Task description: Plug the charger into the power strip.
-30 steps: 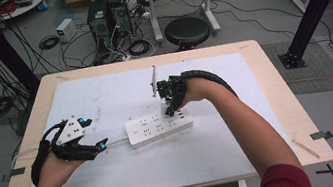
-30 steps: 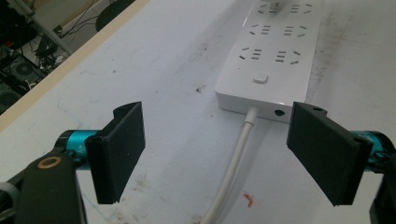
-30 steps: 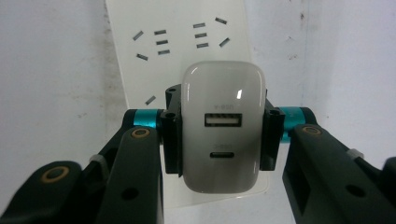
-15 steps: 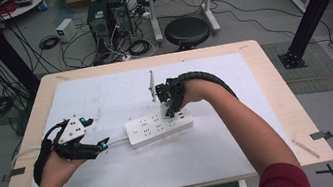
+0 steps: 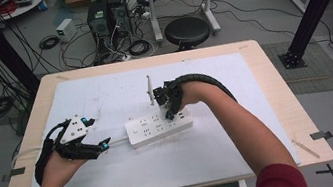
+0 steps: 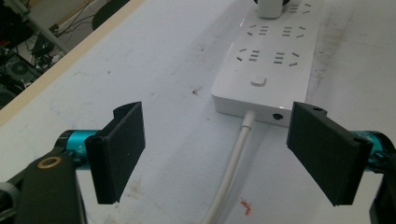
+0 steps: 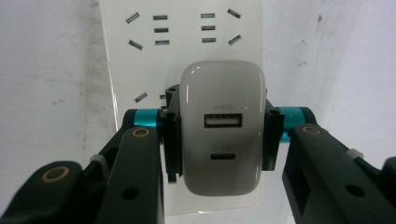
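Observation:
A white power strip (image 5: 159, 126) lies in the middle of the table, its white cord (image 6: 231, 168) running toward my left gripper. My right gripper (image 5: 170, 114) points down onto the strip's right half, shut on a white USB charger (image 7: 219, 128) that sits over the strip's sockets (image 7: 161, 30). The charger's two ports face the right gripper's camera. My left gripper (image 5: 106, 144) hovers open just left of the strip; in the left gripper view its jaws stand wide on either side of the cord, and the strip's end (image 6: 261, 81) lies just past them.
A white mat (image 5: 104, 98) covers the wooden table (image 5: 274, 81). A thin white upright piece (image 5: 149, 89) stands just behind the strip. Beyond the table's far edge are a stool (image 5: 187, 30), computer cases and cables on the floor.
The right gripper has come down a little with the charger onto the power strip. The left gripper has barely moved.

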A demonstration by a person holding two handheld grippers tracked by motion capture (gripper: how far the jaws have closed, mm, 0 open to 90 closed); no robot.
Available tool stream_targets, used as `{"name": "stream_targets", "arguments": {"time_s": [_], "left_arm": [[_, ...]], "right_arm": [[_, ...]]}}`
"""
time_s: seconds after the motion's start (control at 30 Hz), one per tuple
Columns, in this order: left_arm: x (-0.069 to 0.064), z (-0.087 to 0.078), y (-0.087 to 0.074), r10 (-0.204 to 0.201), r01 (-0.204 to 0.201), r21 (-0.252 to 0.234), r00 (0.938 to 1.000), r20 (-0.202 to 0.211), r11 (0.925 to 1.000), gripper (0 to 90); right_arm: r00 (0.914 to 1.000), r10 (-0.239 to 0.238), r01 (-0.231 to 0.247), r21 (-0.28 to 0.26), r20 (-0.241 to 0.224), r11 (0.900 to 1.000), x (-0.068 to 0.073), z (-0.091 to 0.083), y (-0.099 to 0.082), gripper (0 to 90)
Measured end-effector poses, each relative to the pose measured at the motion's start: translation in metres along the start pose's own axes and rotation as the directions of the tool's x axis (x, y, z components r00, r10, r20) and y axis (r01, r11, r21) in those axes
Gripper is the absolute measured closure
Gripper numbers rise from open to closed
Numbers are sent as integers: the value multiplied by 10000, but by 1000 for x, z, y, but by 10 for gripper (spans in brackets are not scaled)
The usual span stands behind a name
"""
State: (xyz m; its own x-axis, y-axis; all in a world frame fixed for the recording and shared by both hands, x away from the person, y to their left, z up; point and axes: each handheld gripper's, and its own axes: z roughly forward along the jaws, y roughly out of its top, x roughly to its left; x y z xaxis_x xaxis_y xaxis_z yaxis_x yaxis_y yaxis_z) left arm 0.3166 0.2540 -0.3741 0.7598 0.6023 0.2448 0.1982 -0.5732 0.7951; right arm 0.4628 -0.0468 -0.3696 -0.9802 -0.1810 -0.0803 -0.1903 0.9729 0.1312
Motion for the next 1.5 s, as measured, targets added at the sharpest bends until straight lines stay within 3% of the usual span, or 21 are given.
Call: {"name": "stream_targets", "arguments": {"time_s": [0.4,0.47,0.5,0.57,0.7,0.73,0.8,0.83,0.87,0.9,1.07,1.1,1.13,1.2,1.23,1.27,1.33,1.37,1.4,1.43,1.5], "left_arm": [[-4,5,5,62,-61,-70,9999,87,10000,194],[-4,5,5,14,-13,-92,9999,138,10000,194],[-4,5,5,47,-46,-73,9999,136,10000,194],[-3,5,6,74,-72,-75,9998,173,9999,194],[-1,5,7,92,-91,-133,9999,131,9999,194],[1,7,10,43,-39,-316,9999,127,9995,194],[2,7,11,51,-47,-305,9999,142,9995,194],[2,7,12,-38,45,-395,9999,169,9992,194],[3,8,13,8,2,-435,9998,220,9991,194],[3,8,13,8,2,-435,9998,220,9991,194],[5,7,17,-15,39,-740,9994,332,9972,194],[5,7,17,-15,39,-740,9994,332,9972,194],[6,6,18,-30,63,-877,9993,378,9961,194],[7,5,18,-96,141,-989,9989,458,9950,194],[7,5,18,-96,141,-989,9989,458,9950,194],[7,5,17,-64,111,-986,9988,480,9951,194],[8,6,16,-100,153,-1023,9986,518,9946,194],[8,6,16,-85,136,-994,9986,521,9950,194],[9,7,14,-152,202,-1011,9986,499,9947,194],[9,7,14,-152,202,-1011,9986,499,9947,194],[10,7,13,-164,210,-948,9987,489,9953,194]], "right_arm": [[9986,-4,30,495,-521,9988,-8,8,7,630],[9984,276,-256,395,-498,9989,-8,8,5,525],[9981,518,-510,236,-339,9984,-9,8,3,376],[9907,1309,-1326,-479,-365,9900,-9,0,-6,350],[9844,1758,-1753,-1258,-72,9764,-4,-12,-15,298],[9689,2473,-2373,-2414,116,9410,6,-27,-32,272],[9584,2854,-2686,-3151,74,9103,14,-35,-44,253],[9584,2854,-2686,-3151,74,9103,14,-35,-44,253],[9410,3384,-3100,-3866,57,8686,24,-42,-58,220],[9344,3562,-3219,-4154,55,8508,28,-44,-64,207],[9012,4324,-3544,-5258,285,7733,55,-54,-89,191],[9012,4324,-3544,-5258,285,7733,55,-54,-89,191],[8845,4661,-3746,-5646,204,7355,66,-56,-99,191],[8701,4922,-3754,-6109,269,6970,76,-56,-110,191],[8701,4922,-3754,-6109,269,6970,76,-56,-110,191],[8572,5142,-3795,-6416,273,6666,86,-55,-118,191],[8463,5321,-3812,-6680,262,6391,95,-55,-126,191],[8463,5321,-3812,-6680,262,6391,95,-55,-126,191],[8378,5456,-3819,-6919,207,6127,102,-53,-132,191],[8378,5456,-3819,-6919,207,6127,102,-53,-132,191],[8315,5550,-3773,-7104,224,5941,109,-49,-139,190]]}}
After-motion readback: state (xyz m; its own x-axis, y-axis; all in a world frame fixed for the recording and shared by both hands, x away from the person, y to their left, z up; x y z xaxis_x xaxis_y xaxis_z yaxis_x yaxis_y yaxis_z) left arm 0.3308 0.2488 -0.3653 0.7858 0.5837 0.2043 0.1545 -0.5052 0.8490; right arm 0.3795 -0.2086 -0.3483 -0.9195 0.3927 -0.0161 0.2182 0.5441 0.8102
